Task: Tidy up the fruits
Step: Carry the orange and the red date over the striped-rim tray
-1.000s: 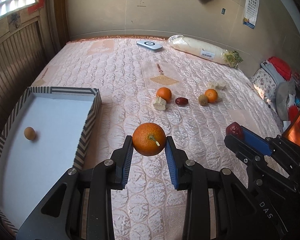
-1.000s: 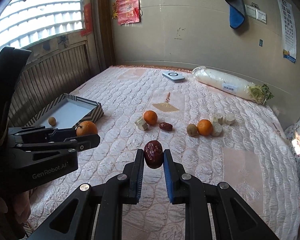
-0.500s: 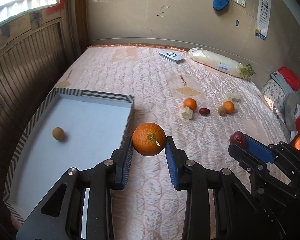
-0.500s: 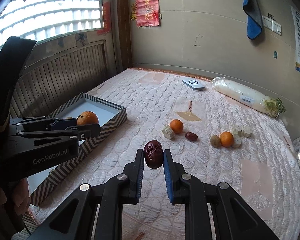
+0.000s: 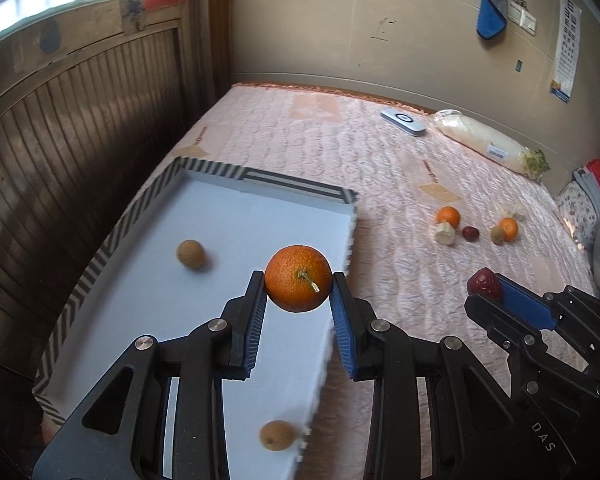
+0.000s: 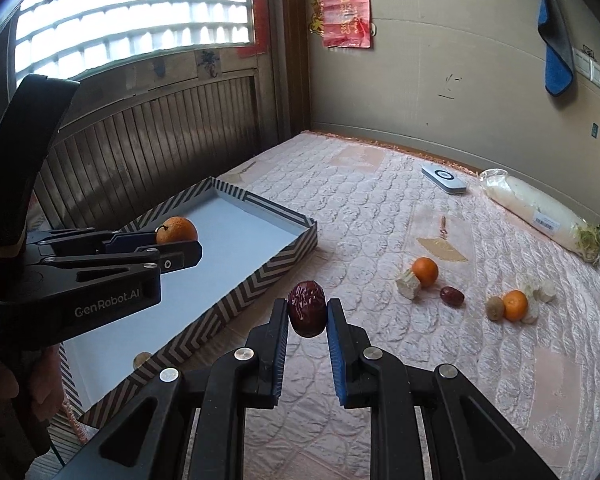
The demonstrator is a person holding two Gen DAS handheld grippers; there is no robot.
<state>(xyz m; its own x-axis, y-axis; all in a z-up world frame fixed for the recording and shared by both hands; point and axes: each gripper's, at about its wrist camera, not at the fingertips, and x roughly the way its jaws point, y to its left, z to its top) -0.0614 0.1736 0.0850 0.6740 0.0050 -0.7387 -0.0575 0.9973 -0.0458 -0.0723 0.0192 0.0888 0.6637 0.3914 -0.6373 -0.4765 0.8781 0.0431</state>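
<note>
Clamping an orange (image 5: 298, 284), the left gripper (image 5: 298, 294) hides part of the tray (image 5: 100, 264); right gripper (image 6: 307, 316) pinches a date (image 6: 307, 308).

L wrist cam: I look down fwd, close over striped tray (image 5: 342, 216) | R wrist cam: I look fwd across bed (image 6: 380, 208), tray (image 6: 260, 280) at left | shared: tray, bed, far wall.
</note>
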